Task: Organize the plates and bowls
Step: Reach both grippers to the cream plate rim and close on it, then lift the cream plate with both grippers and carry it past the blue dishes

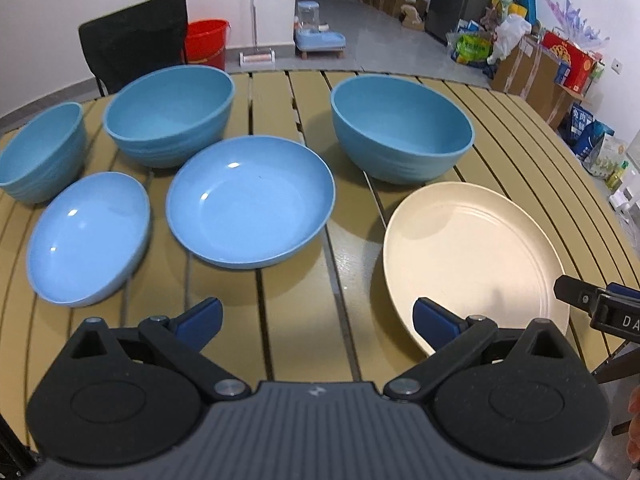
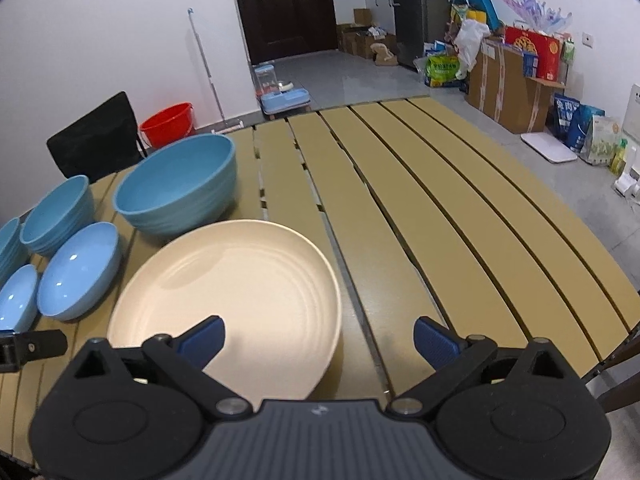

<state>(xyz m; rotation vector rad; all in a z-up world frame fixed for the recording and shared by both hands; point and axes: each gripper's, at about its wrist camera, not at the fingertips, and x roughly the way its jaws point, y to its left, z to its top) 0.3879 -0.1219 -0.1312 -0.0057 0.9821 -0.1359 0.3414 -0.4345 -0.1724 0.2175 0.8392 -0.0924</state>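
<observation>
On the slatted tan table (image 1: 280, 92) stand three deep blue bowls (image 1: 402, 130), (image 1: 170, 110), (image 1: 40, 152) in a back row. Two shallow light-blue bowls (image 1: 250, 200), (image 1: 88, 236) sit in front of them. A cream plate (image 1: 472, 256) lies at the right. My left gripper (image 1: 318, 322) is open near the table's front edge, with nothing between its fingers. In the right wrist view the cream plate (image 2: 236, 296) lies just ahead, and my right gripper (image 2: 320, 340) is open with its left finger over the plate's near rim. The right gripper's tip (image 1: 596, 304) shows beside the plate.
A black chair (image 1: 136, 40) and a red bucket (image 1: 206, 42) stand behind the table's far left. The right half of the table (image 2: 460, 216) holds no dishes. Boxes and bags (image 2: 516, 72) line the right wall. A pet feeder (image 1: 318, 32) sits on the floor.
</observation>
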